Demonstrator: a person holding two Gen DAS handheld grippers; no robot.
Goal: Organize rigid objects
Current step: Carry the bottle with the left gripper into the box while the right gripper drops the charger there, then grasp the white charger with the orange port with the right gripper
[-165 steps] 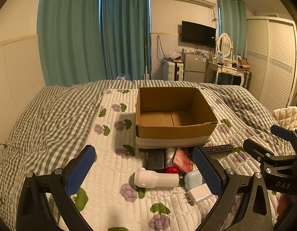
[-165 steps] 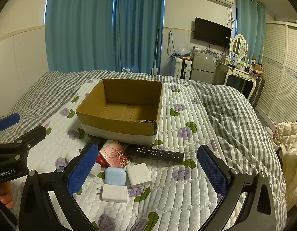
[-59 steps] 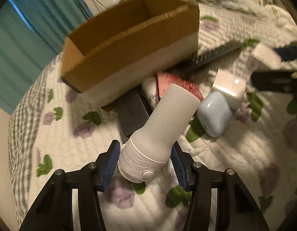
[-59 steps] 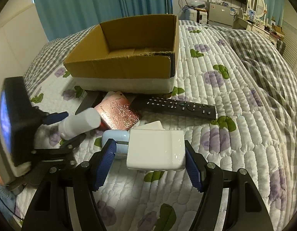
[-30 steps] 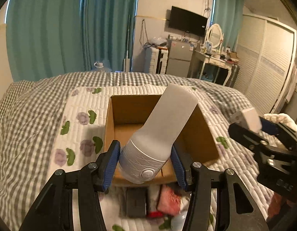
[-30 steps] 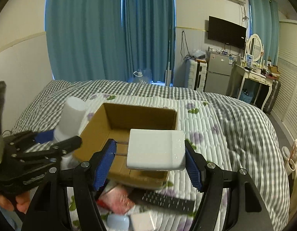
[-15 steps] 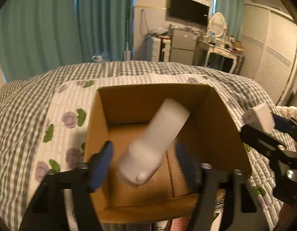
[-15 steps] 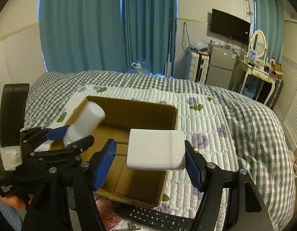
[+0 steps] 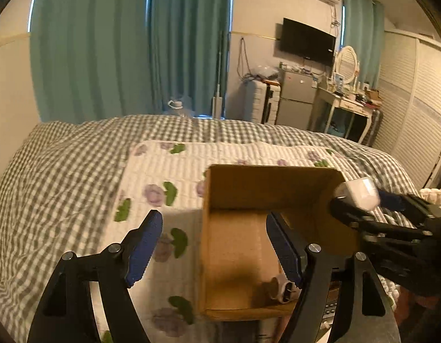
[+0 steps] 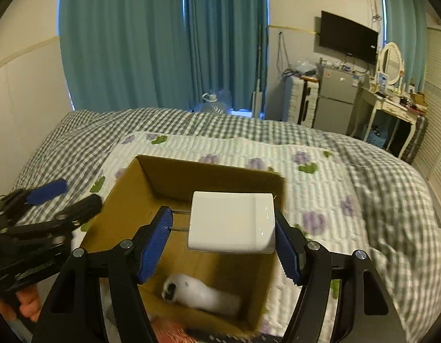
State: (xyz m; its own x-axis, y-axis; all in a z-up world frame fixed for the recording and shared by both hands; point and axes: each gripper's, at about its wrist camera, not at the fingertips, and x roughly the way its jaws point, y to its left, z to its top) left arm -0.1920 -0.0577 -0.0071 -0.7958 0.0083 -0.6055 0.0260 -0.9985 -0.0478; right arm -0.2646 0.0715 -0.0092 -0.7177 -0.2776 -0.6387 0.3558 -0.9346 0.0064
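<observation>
My right gripper (image 10: 223, 238) clamps the white charger (image 10: 232, 222) above the cardboard box (image 10: 152, 200) on the bed (image 10: 363, 200). My left gripper (image 9: 214, 247) is spread wide and empty, off the box's 9 o'clock side. The white bottle (image 10: 203, 293) lies inside at the box's 6 o'clock wall.

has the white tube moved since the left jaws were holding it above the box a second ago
Yes. The white tube left the left gripper and dropped down; it now lies on the cardboard box floor.
</observation>
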